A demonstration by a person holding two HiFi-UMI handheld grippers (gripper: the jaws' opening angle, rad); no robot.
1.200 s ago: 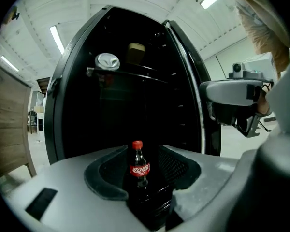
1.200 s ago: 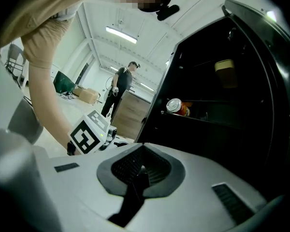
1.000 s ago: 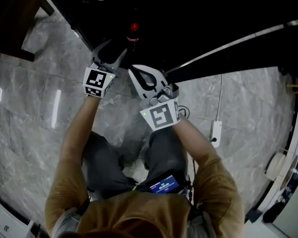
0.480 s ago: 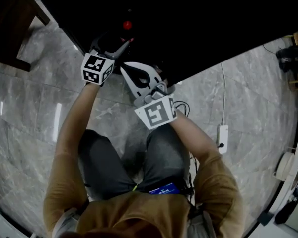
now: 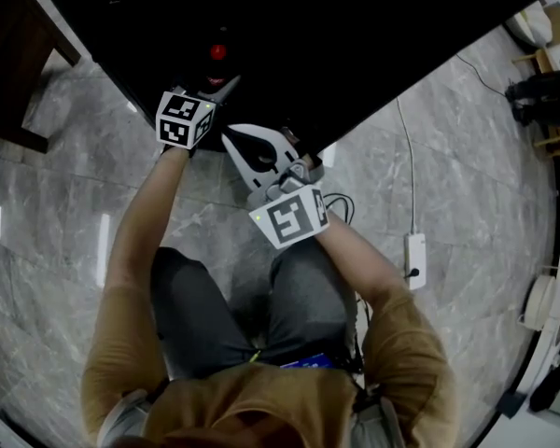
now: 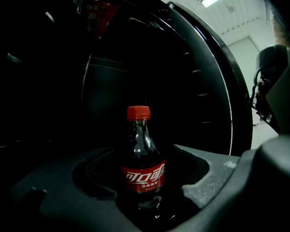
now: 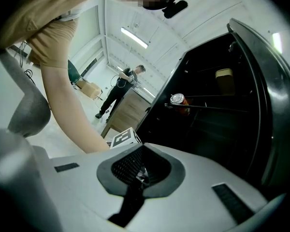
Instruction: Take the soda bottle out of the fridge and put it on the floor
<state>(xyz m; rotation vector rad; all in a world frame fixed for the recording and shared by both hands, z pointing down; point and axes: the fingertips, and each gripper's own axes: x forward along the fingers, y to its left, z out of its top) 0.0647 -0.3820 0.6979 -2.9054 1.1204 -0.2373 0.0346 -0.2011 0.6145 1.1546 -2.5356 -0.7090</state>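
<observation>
The soda bottle (image 6: 141, 170), dark with a red cap and red label, stands upright inside the dark fridge (image 5: 355, 45). My left gripper (image 6: 142, 180) reaches into the fridge. Its dark jaws are opening and stand on either side of the bottle's lower body without pressing on it. In the head view only the bottle's red cap (image 5: 218, 52) shows, just beyond the left gripper (image 5: 215, 82). My right gripper (image 5: 233, 138), white, is held at the fridge's edge beside the left one. The right gripper (image 7: 141, 170) is shut with nothing in it.
A can (image 7: 178, 100) sits on a rack in the fridge, whose open door (image 7: 268, 105) stands at the right. A power strip (image 5: 414, 255) and its cable lie on the grey marble floor (image 5: 56, 213). Dark wooden furniture (image 5: 9, 54) stands at upper left. A person (image 7: 120, 88) stands far off.
The left gripper has pushed deeper into the fridge, closer to the bottle's red cap. The right gripper has stayed shut beside it. The head view has shifted slightly.
</observation>
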